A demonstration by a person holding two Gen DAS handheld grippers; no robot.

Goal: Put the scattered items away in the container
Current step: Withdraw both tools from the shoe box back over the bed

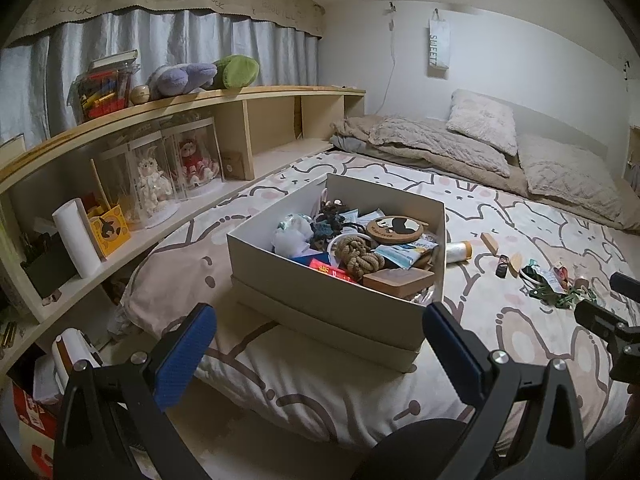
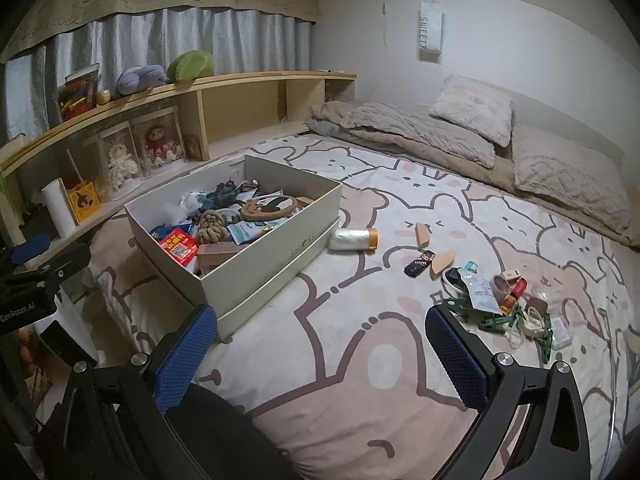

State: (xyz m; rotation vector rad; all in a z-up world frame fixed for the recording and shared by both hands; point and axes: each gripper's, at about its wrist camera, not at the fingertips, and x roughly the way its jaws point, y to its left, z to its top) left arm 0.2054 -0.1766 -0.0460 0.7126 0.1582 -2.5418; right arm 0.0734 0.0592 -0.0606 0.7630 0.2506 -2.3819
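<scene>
Box half full on bed; clutter at 3 o'clock awaits; both hand-held grippers, left and right, spread, empty, ready to pick.

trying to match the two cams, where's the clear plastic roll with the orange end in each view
Left wrist view: the clear plastic roll with the orange end lies right of centre on the bedsheet, partly hidden behind the right wall of the white cardboard box.
Right wrist view: the roll lies just above centre, fully visible, right of the box.
Shared landmark: the round wooden coaster in the box.
</scene>
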